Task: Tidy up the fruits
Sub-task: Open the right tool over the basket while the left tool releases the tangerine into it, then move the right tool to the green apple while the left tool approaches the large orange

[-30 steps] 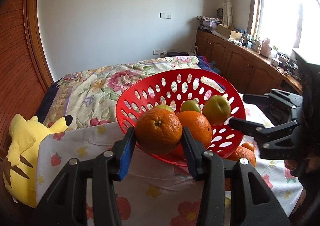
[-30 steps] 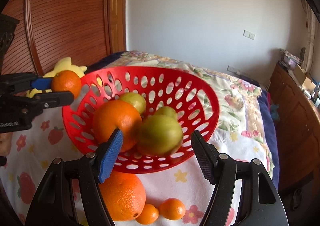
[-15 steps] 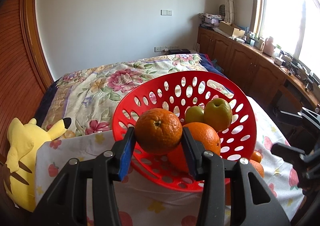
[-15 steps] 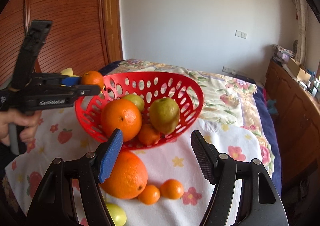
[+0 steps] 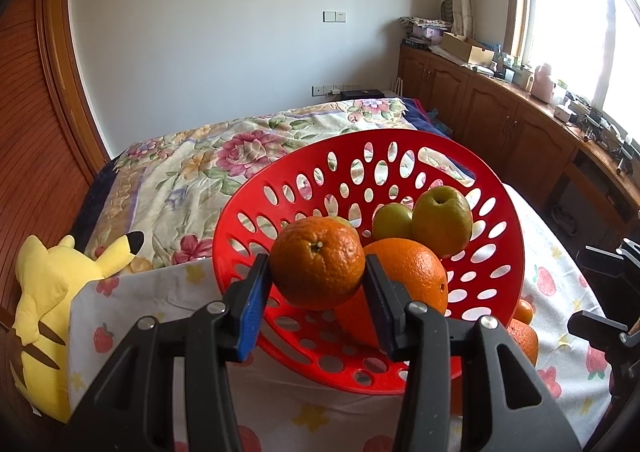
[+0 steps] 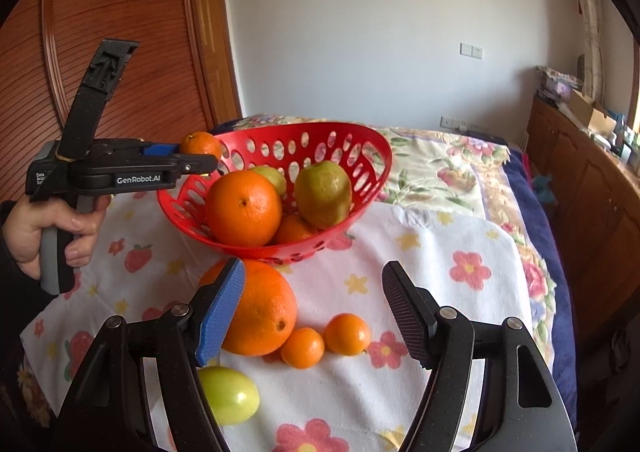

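My left gripper (image 5: 316,308) is shut on an orange (image 5: 317,263) and holds it at the near rim of the red perforated basket (image 5: 400,156). The same orange (image 6: 199,144) shows at the basket's left rim (image 6: 320,130) in the right wrist view. The basket holds a big orange (image 6: 243,208), a green pear (image 6: 323,192), a second green fruit (image 6: 272,177) and a small orange (image 6: 294,230). My right gripper (image 6: 314,310) is open and empty above loose fruit on the cloth: a big orange (image 6: 264,312), two small oranges (image 6: 303,347) (image 6: 347,333) and a green fruit (image 6: 230,396).
A white cloth (image 6: 440,252) with flower and strawberry print covers the near end of the bed. A yellow plush toy (image 5: 44,304) lies at the left. Wooden cabinets (image 5: 500,112) run along the right wall. The flowered bedspread (image 5: 224,156) stretches behind the basket.
My right gripper has pulled back from the basket, open; the green pear between its fingers a second ago now lies in the basket. My left gripper still holds the orange at the rim.
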{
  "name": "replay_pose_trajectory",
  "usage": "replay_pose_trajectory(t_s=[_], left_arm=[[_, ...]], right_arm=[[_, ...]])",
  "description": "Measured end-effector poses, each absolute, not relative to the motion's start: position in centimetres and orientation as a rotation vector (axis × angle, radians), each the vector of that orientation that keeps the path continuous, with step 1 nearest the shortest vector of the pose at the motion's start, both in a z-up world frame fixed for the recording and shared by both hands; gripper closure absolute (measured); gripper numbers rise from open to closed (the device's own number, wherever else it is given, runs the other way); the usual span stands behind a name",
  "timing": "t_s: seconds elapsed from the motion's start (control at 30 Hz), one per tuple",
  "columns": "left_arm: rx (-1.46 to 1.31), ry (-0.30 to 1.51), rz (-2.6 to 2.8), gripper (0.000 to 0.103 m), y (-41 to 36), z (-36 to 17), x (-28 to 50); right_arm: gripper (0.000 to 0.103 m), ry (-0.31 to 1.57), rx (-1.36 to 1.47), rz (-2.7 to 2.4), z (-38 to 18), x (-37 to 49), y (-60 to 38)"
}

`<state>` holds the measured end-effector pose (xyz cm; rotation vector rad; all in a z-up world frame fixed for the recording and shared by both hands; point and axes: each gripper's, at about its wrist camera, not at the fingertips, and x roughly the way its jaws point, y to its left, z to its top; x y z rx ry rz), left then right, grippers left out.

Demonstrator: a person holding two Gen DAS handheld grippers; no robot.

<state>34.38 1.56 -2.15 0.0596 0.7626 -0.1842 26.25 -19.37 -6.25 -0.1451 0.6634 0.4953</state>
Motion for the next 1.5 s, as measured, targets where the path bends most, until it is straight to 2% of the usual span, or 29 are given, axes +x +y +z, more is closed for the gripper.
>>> replay_pose_trajectory(t_s=[0.43,0.83,1.5], left_arm=[[0.059,0.728,-0.174,0.053,1.8,-0.6,32.6],[0.045,0.688,-0.21,0.047,1.4,0.4,26.9],[0.025,0.745,-0.256,0.046,-0.9,-2.3,21.3]], right_arm=[[0.03,0.681,-0.128,0.469,-7.1,25.3,-20.3],[0.03,0.7,-0.1,0.437,-8.0,23.4,-21.5],[0.03,0.722,-0.079,0.407,-9.1,20.9,-22.7]])
